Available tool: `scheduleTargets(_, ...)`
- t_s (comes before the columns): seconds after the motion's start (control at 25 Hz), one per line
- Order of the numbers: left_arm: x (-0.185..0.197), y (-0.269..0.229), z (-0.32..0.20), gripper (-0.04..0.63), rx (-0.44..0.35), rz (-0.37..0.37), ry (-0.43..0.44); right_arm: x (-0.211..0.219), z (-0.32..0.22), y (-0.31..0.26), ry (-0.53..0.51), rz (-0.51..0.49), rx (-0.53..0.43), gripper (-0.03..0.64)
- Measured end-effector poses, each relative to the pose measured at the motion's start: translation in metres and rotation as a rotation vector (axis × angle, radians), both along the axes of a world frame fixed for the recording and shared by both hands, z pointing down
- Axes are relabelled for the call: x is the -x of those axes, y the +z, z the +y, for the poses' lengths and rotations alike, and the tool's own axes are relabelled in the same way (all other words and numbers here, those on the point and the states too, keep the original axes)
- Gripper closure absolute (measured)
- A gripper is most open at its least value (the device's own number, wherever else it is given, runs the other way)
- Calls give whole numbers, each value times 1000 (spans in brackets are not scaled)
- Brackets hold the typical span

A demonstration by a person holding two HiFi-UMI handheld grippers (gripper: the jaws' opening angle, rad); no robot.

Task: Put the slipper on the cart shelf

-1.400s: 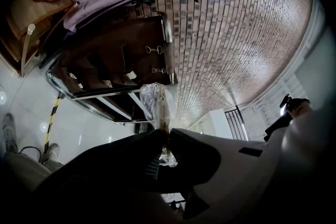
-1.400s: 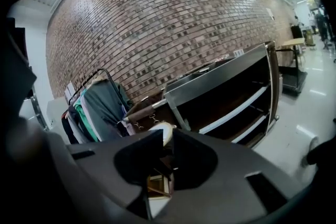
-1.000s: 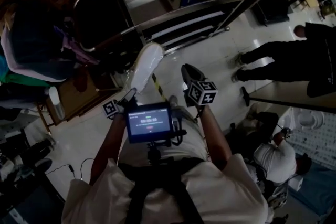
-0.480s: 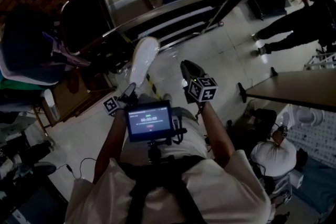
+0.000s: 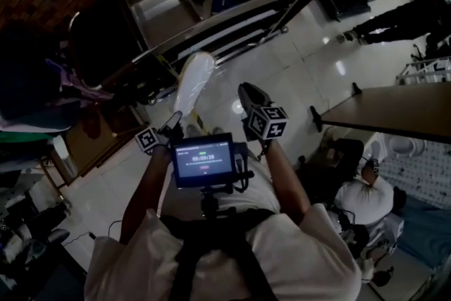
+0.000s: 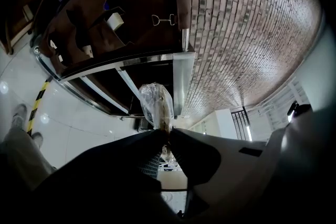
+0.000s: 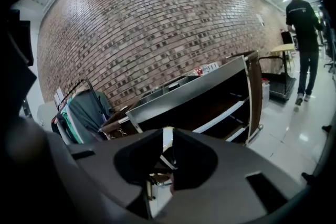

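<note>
Left gripper (image 5: 176,122) clamped on one end of the plastic-wrapped slipper (image 5: 194,81), held in the air short of the cart (image 5: 232,7). Right gripper (image 5: 245,89) pinched together, empty. Best to bring the slipper level, far end first, onto an open shelf (image 5: 224,27) before letting go. Count: one slipper, one cart, two lower shelves showing.

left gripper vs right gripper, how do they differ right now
The left gripper has its jaws shut on the plastic-wrapped slipper; the right gripper has its jaws together with nothing between them. In the head view the right gripper reaches a little further out from the body than the left gripper. Both point toward the cart.
</note>
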State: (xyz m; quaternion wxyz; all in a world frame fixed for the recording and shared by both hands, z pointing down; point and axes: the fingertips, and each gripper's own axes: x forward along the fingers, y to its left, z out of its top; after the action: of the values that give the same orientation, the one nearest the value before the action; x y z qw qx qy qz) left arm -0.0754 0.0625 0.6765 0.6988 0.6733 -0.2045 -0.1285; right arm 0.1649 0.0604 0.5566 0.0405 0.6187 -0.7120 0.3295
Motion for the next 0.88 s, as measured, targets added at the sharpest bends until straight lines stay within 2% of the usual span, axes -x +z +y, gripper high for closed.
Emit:
scheduleTargets(0.2,-2,7,-22,546,11,25,19,7,-17,2,1,26,25,552)
scheduleTargets(0.32,-1,14,-32,546,11,9,28,10,-33,6,-19,28,23,552)
scheduleTargets(0.44,-4,10,-38,546,-5,10,20,15,-53,11,-73,23,26,552)
scheduleTargets(0.52,-1,12,-39,546,4,-16,-2,19,-67,13,-120,16,19,552)
scheduleTargets(0.64,-6,13,-49,546,17,-31,-62,15,-95,18,-177,-9,9,552)
scheduleTargets(0.72,-13,12,-45,546,46,-26,-133,8,-108,14,-223,-25,2,552)
scheduleTargets(0.88,-25,25,-46,546,80,-72,-263,-20,-137,11,-283,-64,-10,552)
